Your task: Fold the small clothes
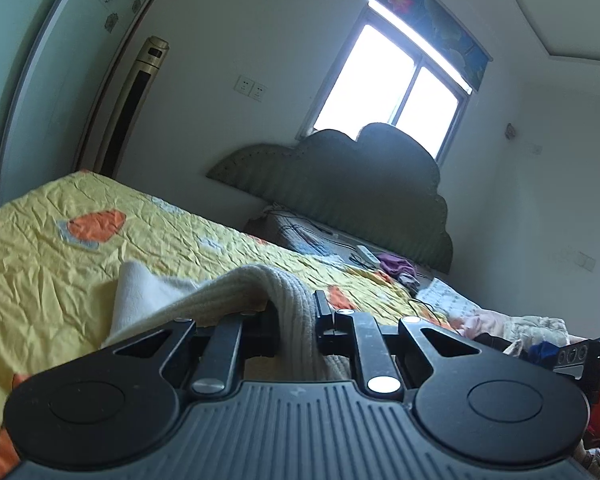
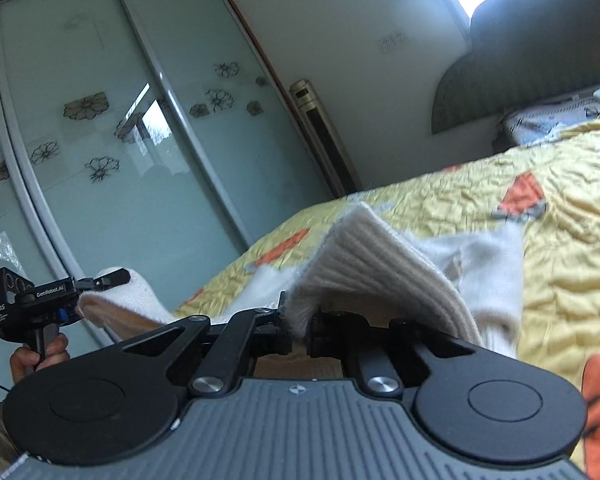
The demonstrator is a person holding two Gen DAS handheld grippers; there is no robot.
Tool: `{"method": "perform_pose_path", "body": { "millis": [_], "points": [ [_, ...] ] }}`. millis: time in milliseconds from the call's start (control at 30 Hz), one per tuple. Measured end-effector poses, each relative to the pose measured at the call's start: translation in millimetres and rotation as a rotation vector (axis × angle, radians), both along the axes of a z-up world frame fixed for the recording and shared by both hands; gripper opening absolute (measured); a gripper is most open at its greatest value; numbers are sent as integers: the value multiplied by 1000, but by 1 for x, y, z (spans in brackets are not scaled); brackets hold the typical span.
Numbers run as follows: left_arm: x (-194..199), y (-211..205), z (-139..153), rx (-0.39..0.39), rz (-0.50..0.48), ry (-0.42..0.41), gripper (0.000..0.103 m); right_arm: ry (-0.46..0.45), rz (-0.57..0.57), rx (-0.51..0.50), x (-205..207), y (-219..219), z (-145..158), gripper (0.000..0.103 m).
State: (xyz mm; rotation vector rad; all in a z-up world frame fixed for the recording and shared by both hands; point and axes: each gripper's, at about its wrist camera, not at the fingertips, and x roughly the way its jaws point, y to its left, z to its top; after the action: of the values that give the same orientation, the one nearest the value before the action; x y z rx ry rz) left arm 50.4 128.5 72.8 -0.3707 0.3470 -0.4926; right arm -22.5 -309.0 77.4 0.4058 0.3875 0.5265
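Both claws, left claw and right claw, pinch the cream knit garment aloft.

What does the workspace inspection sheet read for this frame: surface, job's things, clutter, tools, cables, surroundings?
Surface: bed with yellow quilt, wrinkled.
Job's things: cream knit garment, ribbed edge raised off the quilt.
Clutter: pile of clothes at the bed's edge; purple cloth near the headboard.
Tools: left tool and right tool each shut on the garment.
Cables: dark cord on the quilt.
Surroundings: window, glass wardrobe doors.
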Motion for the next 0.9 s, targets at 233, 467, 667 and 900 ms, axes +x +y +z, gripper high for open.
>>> {"method": "perform_pose_path", "body": {
  "millis": [233, 467, 667, 900],
  "points": [
    [53, -8, 7, 23, 63, 16, 15, -45, -27, -16, 60, -6, 11, 11],
    [98, -13, -2, 70, 99, 54, 15, -25, -52, -57, 118, -4, -1, 11],
    [136, -21, -18, 118, 136, 98, 15, 9, -64, -84, 152, 2, -20, 11],
    [203, -25, -48, 140, 167, 307, 15, 128, -86, -32, 207, -2, -44, 14]
  ]
}}
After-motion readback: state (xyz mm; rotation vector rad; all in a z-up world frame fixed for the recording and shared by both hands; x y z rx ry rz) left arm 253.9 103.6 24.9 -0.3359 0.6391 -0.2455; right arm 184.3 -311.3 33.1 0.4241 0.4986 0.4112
